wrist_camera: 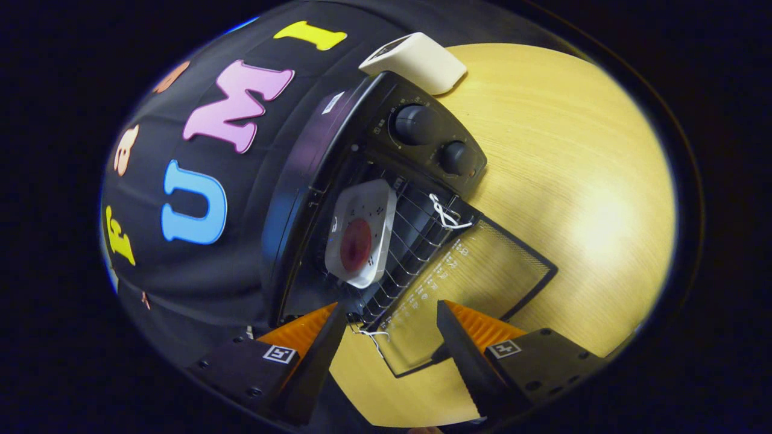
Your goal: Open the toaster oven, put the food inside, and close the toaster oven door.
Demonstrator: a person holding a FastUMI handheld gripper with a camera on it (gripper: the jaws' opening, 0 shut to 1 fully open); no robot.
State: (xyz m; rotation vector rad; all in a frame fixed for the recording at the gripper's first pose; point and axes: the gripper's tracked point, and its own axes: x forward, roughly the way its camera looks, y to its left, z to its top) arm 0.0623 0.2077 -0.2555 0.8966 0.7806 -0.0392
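**Glass door down, food on the rack, door left to close**

Black toaster oven (338, 181) sits on the pale wooden counter (573, 181) with its glass door (476, 271) dropped fully open and lying flat toward the claw (392, 337). A white square plate (362, 232) carrying a round dark-red piece of food (356, 244) rests on the wire rack (416, 241) inside the cavity, so the loading looks done and closing the door is what remains. The claw's fingers stand apart with nothing between them, poised just over the door's near edge. White string (445, 214) is tied at the door's hinge corners.

Risks, as I judge them: the view is strongly tilted, so a lift from one corner could twist the door or let it slip off a finger and bang down. The rack seems to project forward with the door; if the plate sits too near the front, the rising glass might catch it. A hard push could also shove the whole oven toward the white box (416, 60) behind it.
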